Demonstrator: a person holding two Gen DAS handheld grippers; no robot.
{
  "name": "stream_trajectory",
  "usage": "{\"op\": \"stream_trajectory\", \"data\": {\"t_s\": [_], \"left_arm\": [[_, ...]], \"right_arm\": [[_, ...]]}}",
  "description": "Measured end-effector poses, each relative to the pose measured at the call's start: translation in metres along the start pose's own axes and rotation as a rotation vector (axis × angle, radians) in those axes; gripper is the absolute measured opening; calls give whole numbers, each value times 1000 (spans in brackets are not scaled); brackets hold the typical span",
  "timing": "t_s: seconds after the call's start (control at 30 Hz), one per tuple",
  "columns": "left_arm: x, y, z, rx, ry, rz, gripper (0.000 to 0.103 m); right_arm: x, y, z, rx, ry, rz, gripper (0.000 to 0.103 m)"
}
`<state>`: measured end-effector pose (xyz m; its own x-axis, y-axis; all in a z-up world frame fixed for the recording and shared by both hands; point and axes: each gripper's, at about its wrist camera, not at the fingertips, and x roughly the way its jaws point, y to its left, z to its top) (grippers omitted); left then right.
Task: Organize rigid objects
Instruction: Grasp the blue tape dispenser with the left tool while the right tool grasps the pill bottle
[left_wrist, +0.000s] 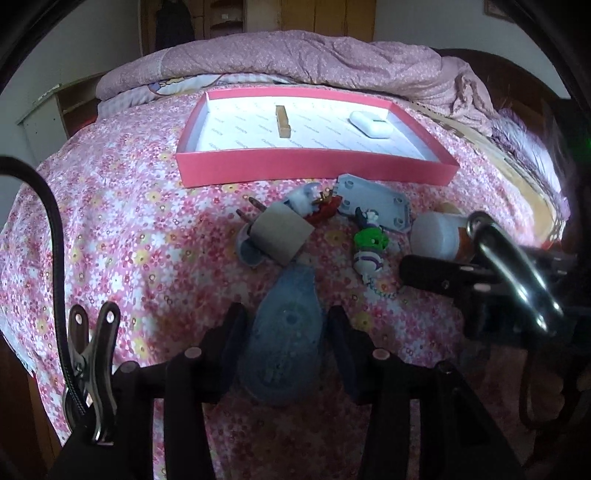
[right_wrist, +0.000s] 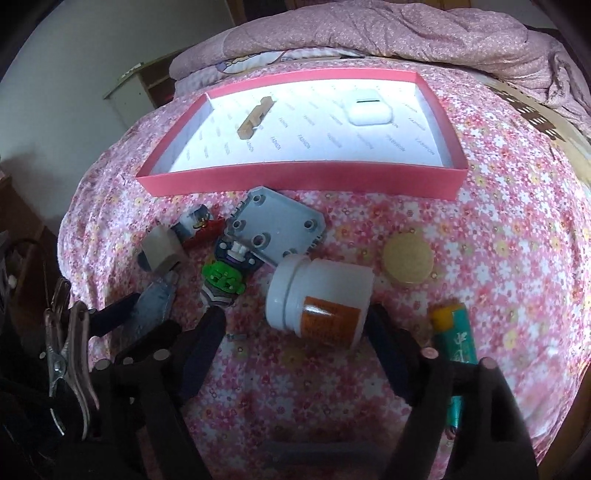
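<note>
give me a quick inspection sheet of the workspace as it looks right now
surface: bed with pink floral sheet, rumpled quilt behind.
job's things: pink tray holds a wooden piece and a white case. Still loose on the sheet: white bottle lying on its side, grey plate, green toy, plug adapter, round cork disc, teal lighter.
clutter: small toys in a pile near the plate.
grippers: left gripper straddles a blue tape dispenser; right gripper open around the bottle.
cables: black cable with metal clip.
surroundings: wall, wooden shelving.
</note>
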<state>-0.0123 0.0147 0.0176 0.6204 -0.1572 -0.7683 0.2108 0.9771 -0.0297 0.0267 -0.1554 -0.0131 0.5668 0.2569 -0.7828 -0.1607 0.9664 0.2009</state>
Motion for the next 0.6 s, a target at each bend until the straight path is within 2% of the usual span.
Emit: {"op": "stream_trajectory", "data": {"t_s": [0.07,0.1,0.27,0.43,0.6], "left_arm": [[-1,0,-1,-7,-7,1,48],[-2,1,-3,-11,-11,2,47],[-4,2,-2,-30,-6,-4,43],[-11,4,1,-69,11,-68,43],[-27,3,6,-61,-30,-60,43]], "right_arm": [[-3,-5,-3,17,-16,-20,56],[-4,-7,-4,24,-23,-27,52],[-8,-13,-5,50,-12,-4,50],[-12,-16,-8,69,5,31,49],[-19,-15,-12,55,7,40,48]]}}
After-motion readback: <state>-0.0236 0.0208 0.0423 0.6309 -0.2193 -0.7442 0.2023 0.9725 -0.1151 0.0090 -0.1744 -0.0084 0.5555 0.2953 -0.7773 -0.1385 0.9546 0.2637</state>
